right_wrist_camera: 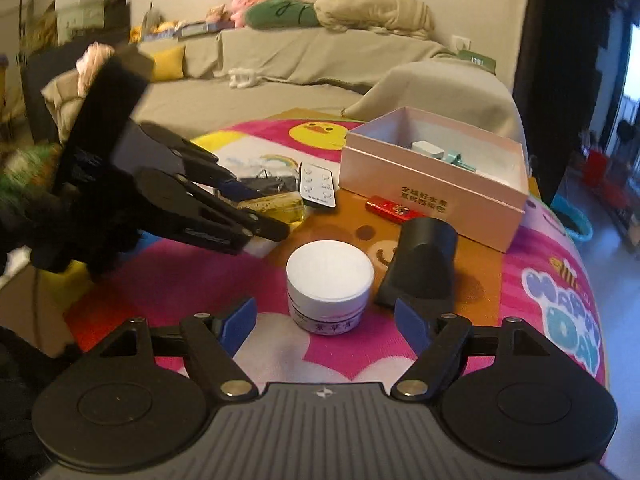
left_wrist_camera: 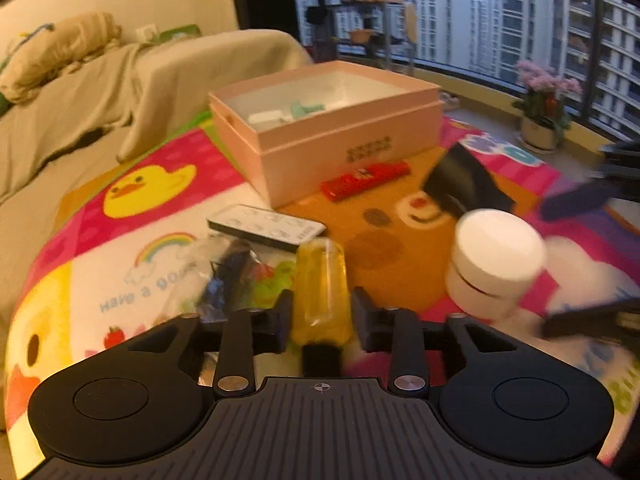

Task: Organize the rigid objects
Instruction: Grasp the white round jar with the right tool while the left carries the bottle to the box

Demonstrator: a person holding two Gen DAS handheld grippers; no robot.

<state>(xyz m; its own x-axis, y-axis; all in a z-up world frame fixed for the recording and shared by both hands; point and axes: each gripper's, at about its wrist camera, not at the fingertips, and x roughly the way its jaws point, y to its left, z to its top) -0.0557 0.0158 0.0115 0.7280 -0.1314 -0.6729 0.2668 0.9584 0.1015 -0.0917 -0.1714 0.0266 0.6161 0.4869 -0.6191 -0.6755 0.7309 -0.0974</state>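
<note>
My left gripper (left_wrist_camera: 322,310) is shut on a clear yellow bottle (left_wrist_camera: 320,280), which lies lengthwise between its black fingers low over the colourful play mat (left_wrist_camera: 400,248). The right wrist view shows the same grip from the side, the left gripper (right_wrist_camera: 260,210) on the yellow bottle (right_wrist_camera: 286,208). My right gripper (right_wrist_camera: 326,322) is open, its blue pads (right_wrist_camera: 240,324) standing wide on either side of an upright white jar (right_wrist_camera: 329,280) without touching it. The white jar (left_wrist_camera: 496,256) also shows at the right of the left wrist view. An open pink box (right_wrist_camera: 432,196) holding a few small items stands behind.
On the mat lie a white remote (right_wrist_camera: 318,186), a red lighter (right_wrist_camera: 394,210), a black curved case (right_wrist_camera: 424,264) beside the jar, and a plastic bag of small parts (left_wrist_camera: 236,276). A covered sofa (right_wrist_camera: 304,64) runs behind, and a flower pot (left_wrist_camera: 540,128) stands by the window.
</note>
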